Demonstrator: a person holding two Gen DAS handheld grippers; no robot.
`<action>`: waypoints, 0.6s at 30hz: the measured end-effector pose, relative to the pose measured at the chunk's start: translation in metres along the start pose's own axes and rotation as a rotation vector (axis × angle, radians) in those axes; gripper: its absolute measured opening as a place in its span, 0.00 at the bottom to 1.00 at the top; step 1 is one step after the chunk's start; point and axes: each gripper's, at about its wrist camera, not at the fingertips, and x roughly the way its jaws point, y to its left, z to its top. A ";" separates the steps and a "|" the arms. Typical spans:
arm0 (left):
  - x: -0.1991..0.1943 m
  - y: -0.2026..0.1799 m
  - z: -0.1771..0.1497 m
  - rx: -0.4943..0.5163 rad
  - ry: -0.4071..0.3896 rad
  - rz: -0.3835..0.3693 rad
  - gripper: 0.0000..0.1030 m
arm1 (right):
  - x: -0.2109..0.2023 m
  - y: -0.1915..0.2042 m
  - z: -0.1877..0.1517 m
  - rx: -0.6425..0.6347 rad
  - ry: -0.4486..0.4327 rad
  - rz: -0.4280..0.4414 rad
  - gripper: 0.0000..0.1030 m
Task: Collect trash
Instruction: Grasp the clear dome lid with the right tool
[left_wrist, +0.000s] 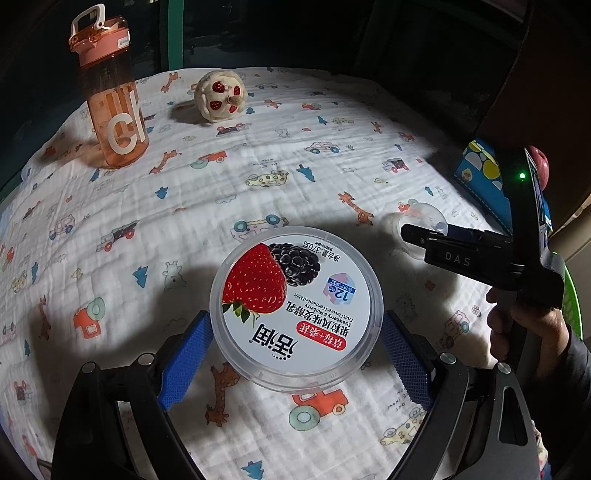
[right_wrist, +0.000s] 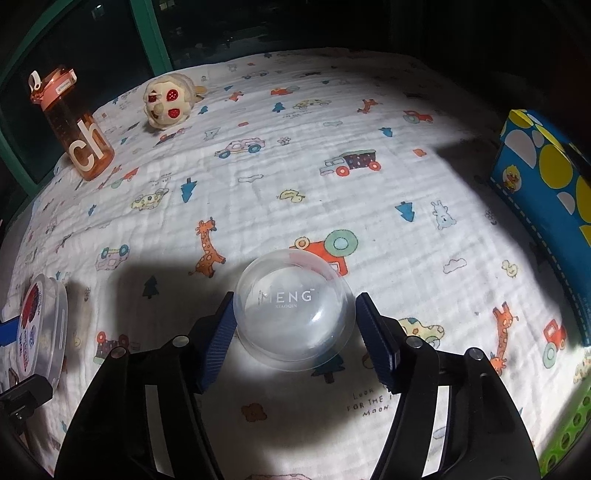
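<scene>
Left tongs (left_wrist: 297, 350): my pads grasping the yogurt tub (left_wrist: 297, 308), strawberry-and-blackberry lid.
Right tongs (right_wrist: 295, 338): gripping clear dome (right_wrist: 294, 308), right of the tub.
Right view only: box's (right_wrist: 546, 199) full side.

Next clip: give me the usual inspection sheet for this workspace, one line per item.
Surface: cartoon-print cloth covering the table, unevenly lit with dark shadows.
Job's things: yogurt tub, lid on, between the left tongs; clear dome lid, dome up, between the right tongs.
Clutter: orange water bottle upright at far left; plush toy beside it; blue dotted box at the right edge.
Grippers: left tongs straddle the tub, contact unclear; right tongs straddle the dome lid, contact unclear.
Cables: nothing seen.
Surroundings: dark; green frame behind; green basket at lower right.
</scene>
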 end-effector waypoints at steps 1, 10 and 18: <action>0.000 -0.001 0.000 0.002 0.000 0.001 0.85 | -0.002 -0.001 -0.002 0.000 -0.001 0.000 0.62; -0.006 -0.015 -0.002 0.028 -0.010 -0.006 0.85 | -0.029 -0.012 -0.019 0.023 -0.007 0.008 0.62; -0.013 -0.039 -0.008 0.063 -0.020 -0.022 0.85 | -0.077 -0.030 -0.045 0.049 -0.048 -0.002 0.62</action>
